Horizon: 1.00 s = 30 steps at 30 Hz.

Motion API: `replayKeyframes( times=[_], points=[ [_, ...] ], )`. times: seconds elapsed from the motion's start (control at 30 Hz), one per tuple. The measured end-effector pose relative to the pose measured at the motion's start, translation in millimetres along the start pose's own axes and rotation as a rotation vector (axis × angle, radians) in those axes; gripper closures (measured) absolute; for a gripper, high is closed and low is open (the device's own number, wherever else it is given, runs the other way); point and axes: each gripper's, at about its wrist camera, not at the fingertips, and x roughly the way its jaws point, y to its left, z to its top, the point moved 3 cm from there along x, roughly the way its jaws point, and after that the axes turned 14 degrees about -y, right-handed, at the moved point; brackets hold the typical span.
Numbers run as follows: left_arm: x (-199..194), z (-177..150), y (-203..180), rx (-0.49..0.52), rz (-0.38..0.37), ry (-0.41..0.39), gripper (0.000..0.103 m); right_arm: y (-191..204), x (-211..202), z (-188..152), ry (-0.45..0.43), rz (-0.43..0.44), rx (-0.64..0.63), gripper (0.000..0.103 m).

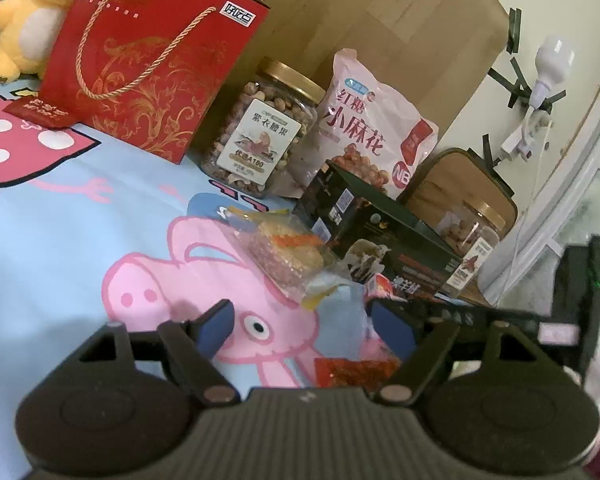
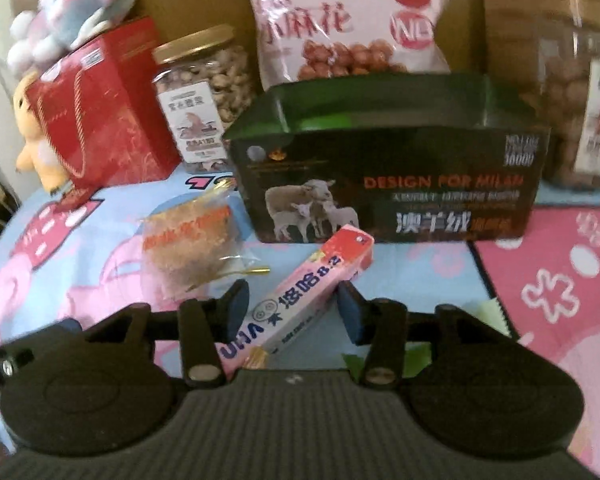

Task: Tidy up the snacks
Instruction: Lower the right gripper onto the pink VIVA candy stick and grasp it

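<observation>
A dark green open box (image 2: 384, 184) with sheep pictures stands on the cartoon-print cloth; it also shows in the left wrist view (image 1: 376, 236). A pink candy stick pack (image 2: 300, 300) lies between the open jaws of my right gripper (image 2: 292, 312), its far end near the box; whether the pads touch it I cannot tell. A clear-wrapped snack cake (image 2: 192, 240) lies left of the box, also in the left wrist view (image 1: 284, 252). My left gripper (image 1: 304, 326) is open and empty above the cloth, short of the cake. A red snack packet (image 1: 352, 372) lies under it.
At the back stand a red gift bag (image 1: 140, 68), a nut jar with gold lid (image 1: 260, 128), a pink snack bag (image 1: 372, 128) and a second jar (image 2: 580, 112). Plush toys (image 1: 24, 28) sit at the far left. A brown cardboard panel (image 1: 380, 20) is behind.
</observation>
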Motion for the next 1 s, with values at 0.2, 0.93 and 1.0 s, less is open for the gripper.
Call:
replayKeyframes(
  times=[0.2,0.93,1.0],
  points=[
    [-0.9,-0.1,0.0,0.002,-0.003,-0.004,0.022,-8.7,-36.1,-12.8,0.003,0.037,-0.066,0.064],
    [-5.3,0.7,1.9,-0.011,0.006,-0.024,0.022,10.3,-86.9,2.6,-0.197,0.077,-0.231,0.089],
    [-5.8,0.5,1.5,-0.009,0.006,-0.025,0.022,2.1,-78.5,1.3,-0.16,0.056,-0.168,0.069]
  ],
)
